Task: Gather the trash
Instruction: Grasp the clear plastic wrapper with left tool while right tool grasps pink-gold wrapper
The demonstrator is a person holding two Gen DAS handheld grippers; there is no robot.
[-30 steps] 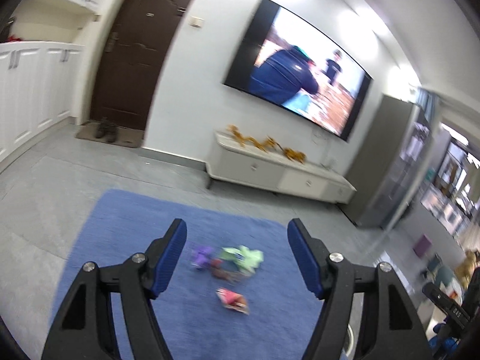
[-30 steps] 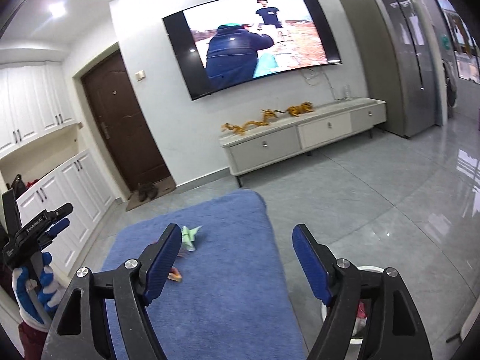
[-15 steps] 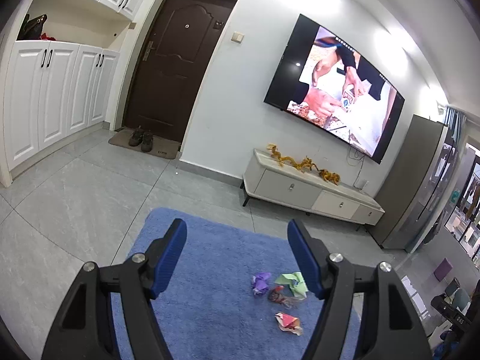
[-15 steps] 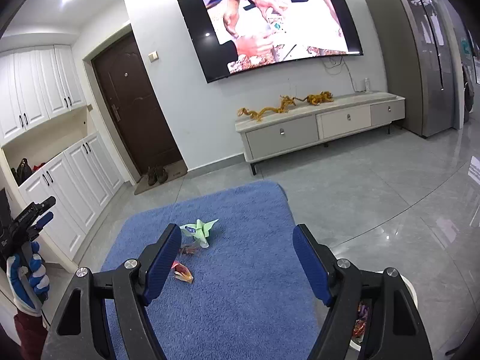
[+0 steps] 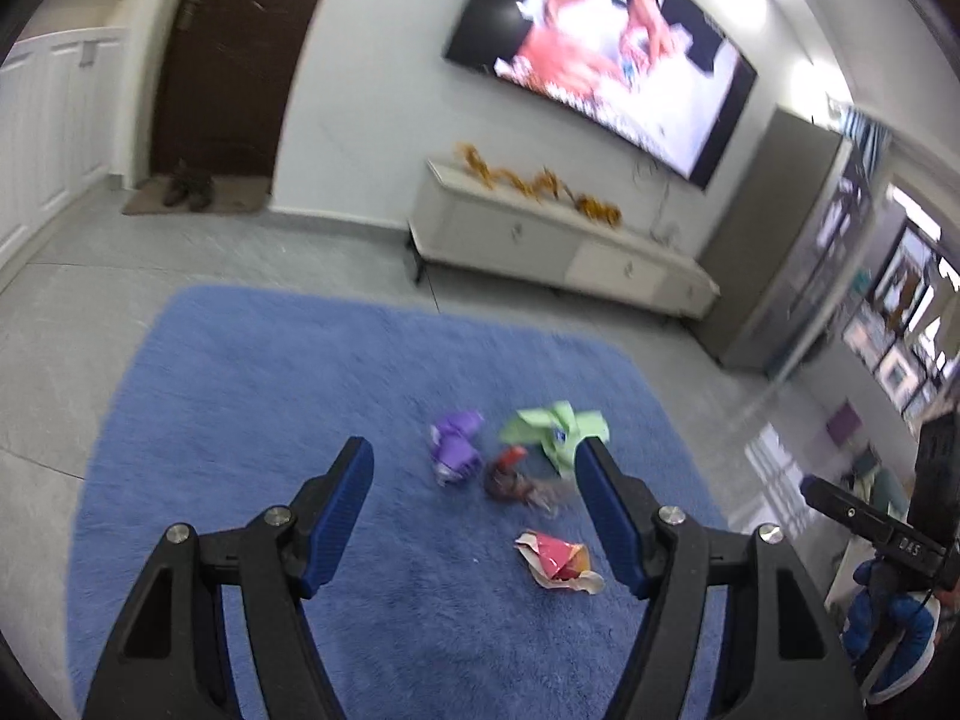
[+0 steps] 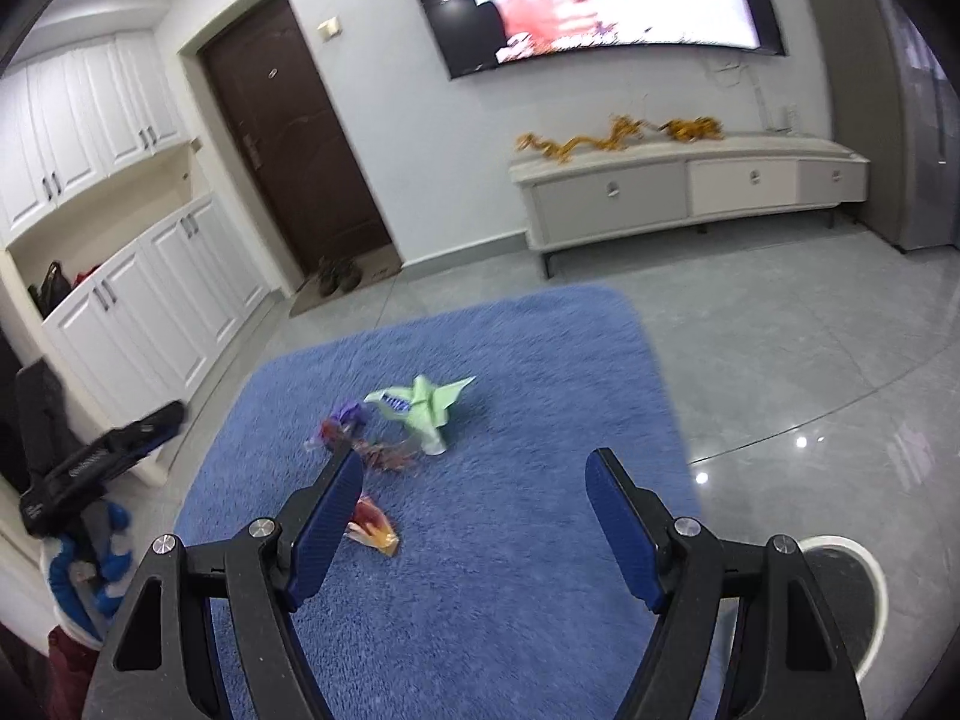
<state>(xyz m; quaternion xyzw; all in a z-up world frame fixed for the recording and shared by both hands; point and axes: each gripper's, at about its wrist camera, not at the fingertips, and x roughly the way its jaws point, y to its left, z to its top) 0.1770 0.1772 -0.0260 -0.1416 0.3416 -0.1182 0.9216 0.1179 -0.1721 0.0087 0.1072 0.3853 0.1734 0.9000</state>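
Both claws, left claw (image 5: 474,474) and right claw (image 6: 474,492), are hanging apart, holding nothing. Four wrappers (image 5: 555,441) are lying on the rug (image 5: 252,396); collecting isn't looking finished.

bright ceiling light | left view motion-blurred — fisheye edges warped

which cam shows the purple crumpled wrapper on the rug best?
Left wrist: the purple crumpled wrapper sits unobstructed between the open jaws on the blue shaggy rug. Right wrist shows only a small purple scrap, farther off and partly behind other litter.
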